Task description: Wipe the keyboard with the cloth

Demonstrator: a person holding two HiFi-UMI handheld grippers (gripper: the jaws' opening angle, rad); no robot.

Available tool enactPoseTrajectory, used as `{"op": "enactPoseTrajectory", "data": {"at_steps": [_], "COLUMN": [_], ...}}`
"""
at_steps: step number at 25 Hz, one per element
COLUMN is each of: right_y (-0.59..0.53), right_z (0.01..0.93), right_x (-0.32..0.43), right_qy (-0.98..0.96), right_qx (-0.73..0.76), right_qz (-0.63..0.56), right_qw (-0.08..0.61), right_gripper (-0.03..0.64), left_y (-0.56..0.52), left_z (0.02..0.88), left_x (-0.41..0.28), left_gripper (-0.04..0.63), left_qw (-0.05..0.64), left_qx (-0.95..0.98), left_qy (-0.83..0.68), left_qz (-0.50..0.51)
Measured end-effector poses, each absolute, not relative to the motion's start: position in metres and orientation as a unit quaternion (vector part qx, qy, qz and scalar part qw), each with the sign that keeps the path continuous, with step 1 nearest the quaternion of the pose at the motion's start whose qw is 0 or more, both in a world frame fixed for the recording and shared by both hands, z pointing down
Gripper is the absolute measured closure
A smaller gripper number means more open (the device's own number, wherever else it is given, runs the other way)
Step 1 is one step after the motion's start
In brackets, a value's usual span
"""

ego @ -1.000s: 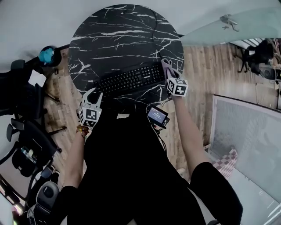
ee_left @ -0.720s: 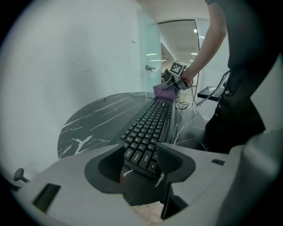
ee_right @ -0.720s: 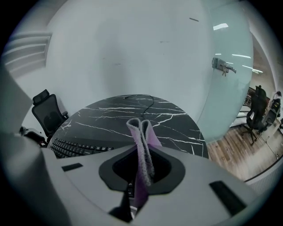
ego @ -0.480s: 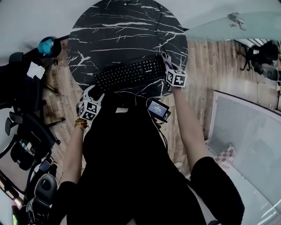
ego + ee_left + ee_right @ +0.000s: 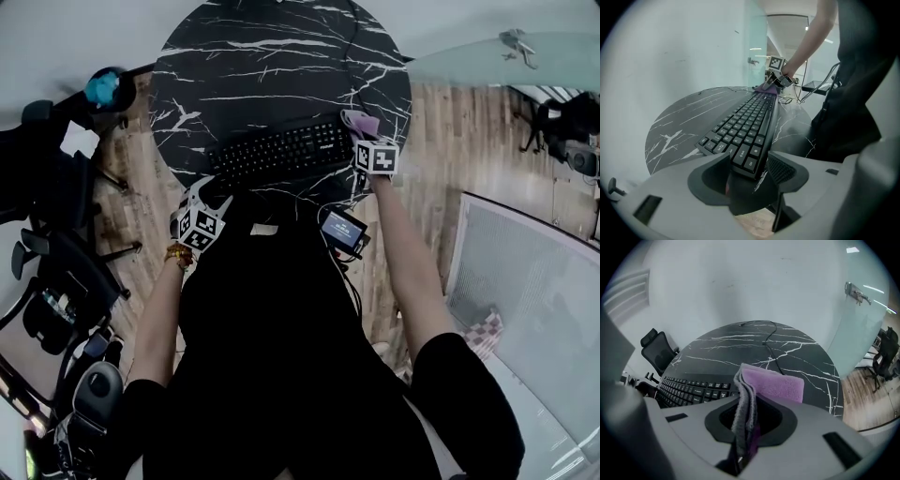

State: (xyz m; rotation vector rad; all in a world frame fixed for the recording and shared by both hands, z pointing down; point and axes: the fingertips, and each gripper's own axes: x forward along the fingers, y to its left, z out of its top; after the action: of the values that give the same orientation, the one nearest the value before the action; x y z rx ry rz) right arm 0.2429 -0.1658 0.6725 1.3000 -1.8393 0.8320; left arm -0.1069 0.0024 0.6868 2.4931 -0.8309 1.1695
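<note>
Left gripper (image 5: 752, 163) is opening around the one keyboard's (image 5: 279, 150) 8 o'clock end, while right gripper (image 5: 746, 427) is clamping the one purple cloth (image 5: 776, 385).

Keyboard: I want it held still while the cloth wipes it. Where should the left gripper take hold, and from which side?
Probably its short left end, approached from that end along the keyboard's length. It lies flat on the table with that end free, and the cloth is at the other end. The left gripper's jaws are opening with that end between them, not pressing it.
</note>
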Motion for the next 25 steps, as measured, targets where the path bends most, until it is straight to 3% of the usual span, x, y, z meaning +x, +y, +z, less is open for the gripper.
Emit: {"op": "enactPoseTrajectory", "data": {"at_steps": [25], "right_y": [-0.159], "right_z": [0.68], "right_x": [0.206], "right_qy": [-0.706], "right_qx": [0.501], "right_qz": [0.376], "right_qw": [0.33], "right_gripper": [0.565], "left_y": [-0.001], "left_z": [0.685], "left_x": [-0.108], "left_gripper": [0.342], "left_qw": [0.145], "left_qx": [0.865], "left_qy": [-0.294], "left_qz": [0.38]}}
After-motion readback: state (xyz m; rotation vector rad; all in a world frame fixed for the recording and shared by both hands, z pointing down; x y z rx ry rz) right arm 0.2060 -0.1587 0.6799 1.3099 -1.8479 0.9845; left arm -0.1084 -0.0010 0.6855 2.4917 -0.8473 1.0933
